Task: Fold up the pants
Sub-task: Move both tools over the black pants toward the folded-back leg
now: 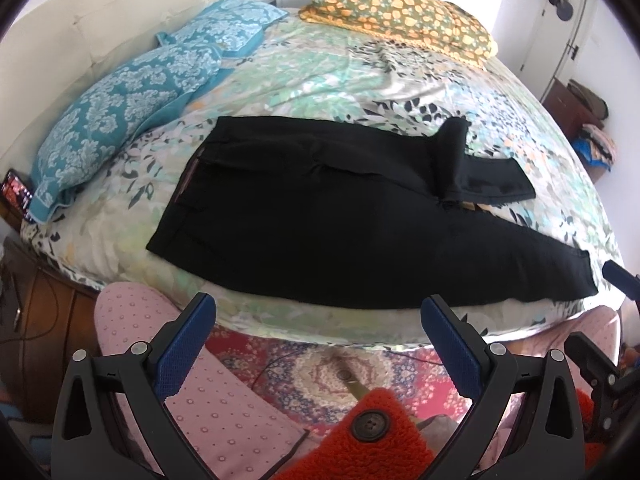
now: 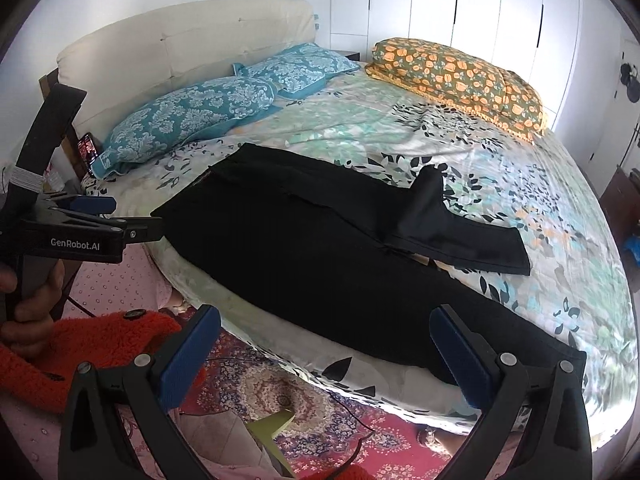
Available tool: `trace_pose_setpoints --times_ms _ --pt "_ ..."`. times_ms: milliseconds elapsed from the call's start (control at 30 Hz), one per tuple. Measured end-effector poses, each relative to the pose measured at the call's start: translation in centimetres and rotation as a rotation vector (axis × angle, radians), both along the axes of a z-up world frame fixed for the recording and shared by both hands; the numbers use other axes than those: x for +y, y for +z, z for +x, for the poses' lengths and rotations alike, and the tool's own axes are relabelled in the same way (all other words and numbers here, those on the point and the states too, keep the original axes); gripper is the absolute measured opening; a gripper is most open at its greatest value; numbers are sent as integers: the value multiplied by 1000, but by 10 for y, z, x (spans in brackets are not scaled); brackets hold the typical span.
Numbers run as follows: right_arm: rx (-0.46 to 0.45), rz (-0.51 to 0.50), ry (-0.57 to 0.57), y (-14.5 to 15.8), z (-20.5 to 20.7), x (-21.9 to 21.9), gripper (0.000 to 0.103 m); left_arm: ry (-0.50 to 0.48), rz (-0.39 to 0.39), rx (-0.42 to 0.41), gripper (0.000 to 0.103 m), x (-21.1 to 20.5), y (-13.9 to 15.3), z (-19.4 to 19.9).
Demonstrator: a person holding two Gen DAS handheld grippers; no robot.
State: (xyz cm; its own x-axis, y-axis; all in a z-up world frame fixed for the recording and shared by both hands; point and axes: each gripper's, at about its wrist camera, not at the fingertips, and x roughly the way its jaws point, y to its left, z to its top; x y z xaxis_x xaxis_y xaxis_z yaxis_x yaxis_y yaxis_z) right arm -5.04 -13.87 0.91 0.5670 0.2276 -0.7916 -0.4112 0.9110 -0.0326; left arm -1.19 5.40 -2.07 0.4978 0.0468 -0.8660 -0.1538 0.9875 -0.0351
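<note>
Fingers (image 1: 188, 340) of both grippers wide, empty; black pants (image 1: 320, 216) on bed (image 1: 340, 72), far leg doubled over, detail lost in black.

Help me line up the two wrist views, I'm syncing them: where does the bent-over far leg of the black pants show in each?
Left wrist: the folded far leg lies right of centre, its cuff pointing right across the floral sheet.
Right wrist: the folded far leg lies right of centre, a little lower in the picture.
Shared landmark: the orange flowered pillow at the far edge of the bed, behind that leg.
</note>
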Motion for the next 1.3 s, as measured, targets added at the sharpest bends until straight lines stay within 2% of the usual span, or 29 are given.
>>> trace_pose_setpoints --times_ms 333,567,900,1033,1167,1300 --pt "33 13 -46 -7 2 -18 103 -97 19 21 102 -24 -4 8" --pt "42 -9 -89 -9 3 -31 103 -227 28 23 102 -55 -5 10" --pt "54 -101 -421 -11 9 -104 103 -351 33 49 102 -89 -10 26" --pt "43 -180 -568 -8 14 -133 103 -365 37 50 102 -96 -9 32" --pt "40 -219 -636 -7 18 -153 103 -352 44 51 102 -99 -9 37" --pt "44 -228 -650 -9 20 -158 103 -329 53 56 102 -97 -10 39"
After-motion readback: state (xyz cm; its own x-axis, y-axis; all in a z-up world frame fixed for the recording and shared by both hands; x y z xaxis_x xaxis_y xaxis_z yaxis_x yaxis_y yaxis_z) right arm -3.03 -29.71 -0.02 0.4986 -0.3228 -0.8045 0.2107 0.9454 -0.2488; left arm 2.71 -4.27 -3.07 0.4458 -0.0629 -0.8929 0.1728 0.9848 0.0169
